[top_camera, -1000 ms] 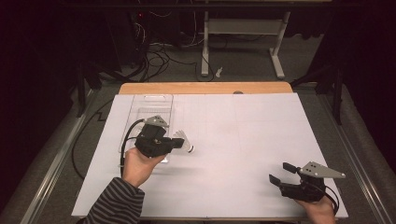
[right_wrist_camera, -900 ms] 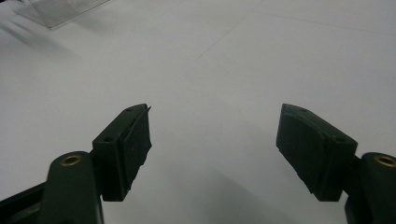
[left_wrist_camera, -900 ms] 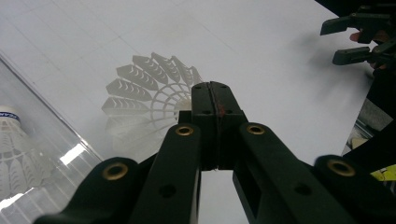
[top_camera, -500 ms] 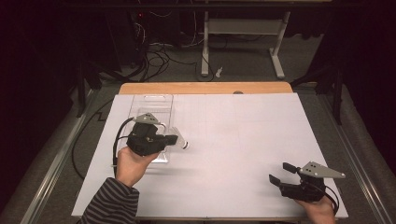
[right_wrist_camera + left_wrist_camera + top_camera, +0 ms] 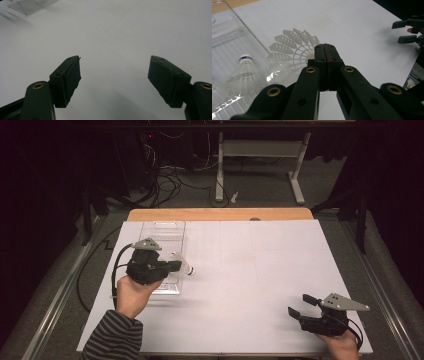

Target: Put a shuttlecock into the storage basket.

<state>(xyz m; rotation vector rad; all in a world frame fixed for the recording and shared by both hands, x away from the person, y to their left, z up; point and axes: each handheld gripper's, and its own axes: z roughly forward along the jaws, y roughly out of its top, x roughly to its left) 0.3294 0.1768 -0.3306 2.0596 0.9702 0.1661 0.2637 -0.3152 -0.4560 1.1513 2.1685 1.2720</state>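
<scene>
1. The cork of the shuttlecock [image 5: 292, 51] is hidden behind the closed jaws of the left hand-held gripper [image 5: 327, 53].
2. The clear box [image 5: 227, 32] is cut off by the left edge in the left gripper view.
3. A second shuttlecock [image 5: 243, 73] is blurred by the box wall.
4. The right hand [image 5: 342, 345] is cut off by the bottom edge.

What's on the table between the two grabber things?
Nothing but bare white table. In the high view, the left gripper pinches a shuttlecock beside the clear box, and the right gripper waits open.
</scene>
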